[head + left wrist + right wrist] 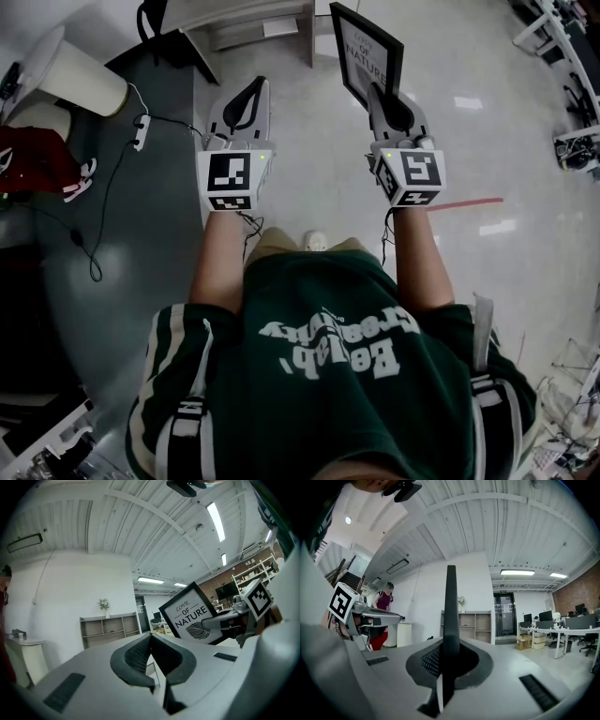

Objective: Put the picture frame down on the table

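A black picture frame (364, 52) with a white print reading "LOVE OF NATURE" stands upright in my right gripper (386, 101), which is shut on its lower edge. In the right gripper view the picture frame (450, 606) shows edge-on as a thin dark bar between the jaws. My left gripper (242, 105) is held level beside it, shut with nothing in it. The left gripper view shows the picture frame (191, 615) face-on to the right, with the right gripper (220, 623) clamped on it. Both grippers are held in the air over the floor.
A dark grey table (141, 159) lies to the left with a white lamp (70, 75), a cable and a red cloth (33, 159). A wooden shelf unit (248, 23) stands ahead. A person in dark red (382, 602) stands far left in the right gripper view. Desks (562, 634) lie to the right.
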`<state>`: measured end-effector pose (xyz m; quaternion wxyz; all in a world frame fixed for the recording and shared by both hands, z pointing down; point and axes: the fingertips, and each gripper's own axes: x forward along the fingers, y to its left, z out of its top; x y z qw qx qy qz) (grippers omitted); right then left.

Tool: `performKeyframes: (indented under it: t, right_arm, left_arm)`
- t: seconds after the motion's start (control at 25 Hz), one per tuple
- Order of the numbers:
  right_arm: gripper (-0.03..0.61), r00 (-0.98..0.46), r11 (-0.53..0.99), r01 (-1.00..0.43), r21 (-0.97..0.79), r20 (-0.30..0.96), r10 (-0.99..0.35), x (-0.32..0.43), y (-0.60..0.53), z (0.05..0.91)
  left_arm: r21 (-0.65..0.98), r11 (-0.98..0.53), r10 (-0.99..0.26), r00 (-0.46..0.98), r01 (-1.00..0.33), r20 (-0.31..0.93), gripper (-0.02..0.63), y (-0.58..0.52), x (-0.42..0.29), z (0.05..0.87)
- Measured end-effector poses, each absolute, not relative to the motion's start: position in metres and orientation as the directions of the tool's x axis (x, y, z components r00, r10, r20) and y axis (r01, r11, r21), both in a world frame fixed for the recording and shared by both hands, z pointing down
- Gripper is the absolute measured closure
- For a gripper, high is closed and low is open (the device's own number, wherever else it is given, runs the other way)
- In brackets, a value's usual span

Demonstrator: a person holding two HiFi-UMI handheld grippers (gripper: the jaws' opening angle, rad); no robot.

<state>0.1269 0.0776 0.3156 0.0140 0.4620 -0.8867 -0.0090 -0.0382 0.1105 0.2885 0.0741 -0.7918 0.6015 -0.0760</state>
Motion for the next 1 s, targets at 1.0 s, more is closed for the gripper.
performKeyframes:
  t: [1.0]
  right_arm:
    - [0.538,-0.500,0.501,-0.865,0.037,0.028,-0.865,0.088,-0.083,0.316]
  left_arm:
    - [-0.211,-0.335,-0.941,0.337,-0.918,0.028,0.594,-0.072,-0.085,0.298]
